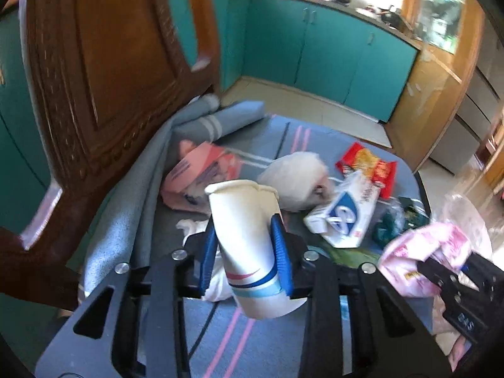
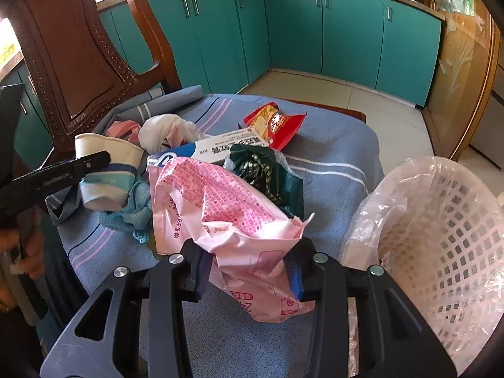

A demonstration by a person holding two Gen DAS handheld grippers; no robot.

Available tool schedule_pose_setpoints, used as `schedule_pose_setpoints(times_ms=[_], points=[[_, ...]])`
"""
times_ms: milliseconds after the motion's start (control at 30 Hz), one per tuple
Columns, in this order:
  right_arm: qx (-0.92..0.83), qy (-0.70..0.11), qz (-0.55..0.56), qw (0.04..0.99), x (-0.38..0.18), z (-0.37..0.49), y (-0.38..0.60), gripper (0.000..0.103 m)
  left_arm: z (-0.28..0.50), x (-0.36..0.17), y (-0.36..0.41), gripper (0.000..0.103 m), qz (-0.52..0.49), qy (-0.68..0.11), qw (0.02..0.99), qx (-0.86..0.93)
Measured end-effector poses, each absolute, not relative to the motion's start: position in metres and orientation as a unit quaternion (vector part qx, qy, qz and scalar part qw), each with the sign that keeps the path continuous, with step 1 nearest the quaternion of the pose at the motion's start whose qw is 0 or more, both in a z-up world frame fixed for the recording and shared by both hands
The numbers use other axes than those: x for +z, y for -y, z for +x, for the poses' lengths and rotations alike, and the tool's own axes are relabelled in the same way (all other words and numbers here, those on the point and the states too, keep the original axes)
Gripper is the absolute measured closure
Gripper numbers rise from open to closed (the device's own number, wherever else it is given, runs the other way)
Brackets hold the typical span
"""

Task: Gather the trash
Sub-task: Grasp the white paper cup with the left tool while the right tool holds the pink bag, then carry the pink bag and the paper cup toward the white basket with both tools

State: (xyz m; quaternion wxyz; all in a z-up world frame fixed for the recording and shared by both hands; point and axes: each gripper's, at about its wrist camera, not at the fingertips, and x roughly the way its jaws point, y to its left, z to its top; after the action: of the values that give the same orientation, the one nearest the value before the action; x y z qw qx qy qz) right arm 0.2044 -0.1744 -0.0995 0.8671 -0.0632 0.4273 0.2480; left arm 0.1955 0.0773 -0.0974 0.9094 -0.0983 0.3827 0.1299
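Note:
My left gripper (image 1: 245, 252) is shut on a white paper cup (image 1: 242, 220) with pink and blue stripes, squeezed between its blue pads. The same cup (image 2: 107, 170) and left gripper (image 2: 94, 160) show at the left of the right wrist view. My right gripper (image 2: 249, 271) is shut on a pink printed plastic bag (image 2: 226, 208), which also shows in the left wrist view as the pink bag (image 1: 422, 258) with the right gripper (image 1: 441, 274). More trash lies on the blue striped cloth (image 2: 330, 151): a white and blue box (image 2: 214, 149), a red snack wrapper (image 2: 274, 123), a dark green bag (image 2: 261, 170), a white plastic bag (image 2: 167, 132).
A white lattice basket (image 2: 447, 220) lined with clear plastic stands at the right of the cloth. A carved wooden chair back (image 2: 72, 56) rises at the left. Teal cabinets (image 2: 315, 31) line the far wall. A hand (image 2: 28, 245) holds the left gripper's handle.

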Motion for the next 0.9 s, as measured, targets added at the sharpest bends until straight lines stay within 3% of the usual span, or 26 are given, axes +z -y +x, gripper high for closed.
schedule_pose_setpoints(times_ms=[400, 900], points=[[0.236, -0.392, -0.046, 0.888, -0.081, 0.196, 0.193, 0.063, 0.161, -0.053, -0.041, 0.07, -0.036, -0.327, 0.937, 0.117], [0.218, -0.385, -0.025, 0.896, -0.073, 0.195, 0.211, 0.063, 0.148, -0.041, -0.021, 0.07, -0.018, -0.312, 0.944, 0.103]])
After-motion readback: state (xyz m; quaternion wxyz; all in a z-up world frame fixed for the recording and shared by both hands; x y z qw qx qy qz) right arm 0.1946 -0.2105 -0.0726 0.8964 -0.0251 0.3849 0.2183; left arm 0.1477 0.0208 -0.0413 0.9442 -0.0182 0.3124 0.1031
